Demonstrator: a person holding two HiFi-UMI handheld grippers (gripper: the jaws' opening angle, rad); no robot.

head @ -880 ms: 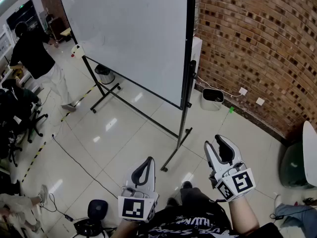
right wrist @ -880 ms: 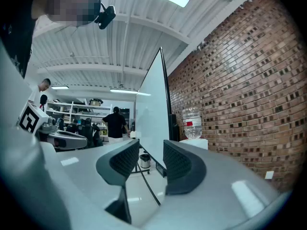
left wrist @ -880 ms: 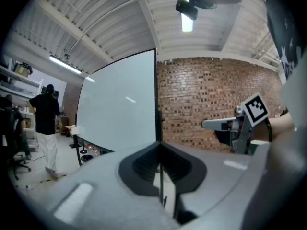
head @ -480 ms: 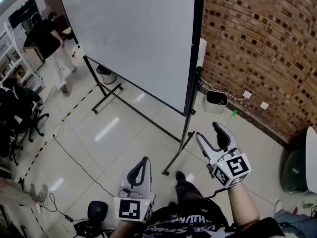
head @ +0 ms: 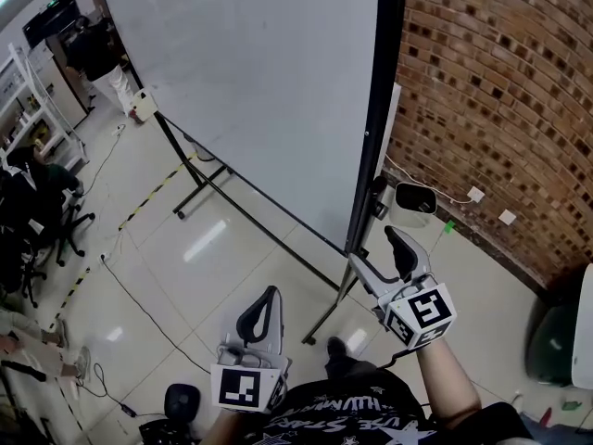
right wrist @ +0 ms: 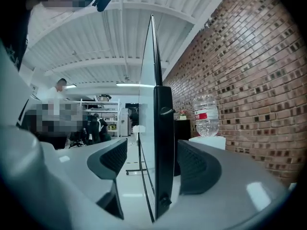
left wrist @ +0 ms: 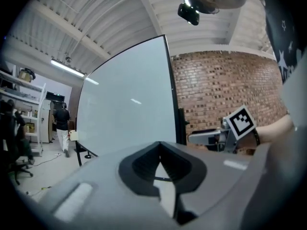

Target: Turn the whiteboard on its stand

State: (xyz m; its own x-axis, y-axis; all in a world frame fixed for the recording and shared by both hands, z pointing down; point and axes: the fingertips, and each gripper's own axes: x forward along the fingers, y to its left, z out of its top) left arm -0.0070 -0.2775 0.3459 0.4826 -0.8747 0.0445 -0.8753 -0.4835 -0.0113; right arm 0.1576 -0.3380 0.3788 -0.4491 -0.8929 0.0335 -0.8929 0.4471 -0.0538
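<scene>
The whiteboard [head: 250, 82] stands on its black wheeled stand [head: 325, 306], with its black right edge [head: 380, 109] toward the brick wall. My right gripper [head: 374, 247] is open at the board's lower right corner. In the right gripper view the board's edge [right wrist: 162, 143] stands upright between the two pads [right wrist: 114, 158], with a gap on each side. My left gripper [head: 260, 311] hangs low near my body, shut and with nothing in it. The left gripper view looks over its closed tips [left wrist: 160, 152] at the board [left wrist: 124, 109] and the right gripper [left wrist: 207, 137].
A brick wall [head: 500, 91] runs close behind the board's right edge. A white bin [head: 414, 198] sits at its foot. A water bottle [right wrist: 206, 115] stands on a white cabinet [right wrist: 207, 141]. Office chairs [head: 32, 235] and a person [head: 97, 54] are at the left. A cable [head: 148, 304] crosses the floor.
My right gripper has moved forward and up to the board's right edge. The board now fills more of the head view. The person at the back has walked farther away.
</scene>
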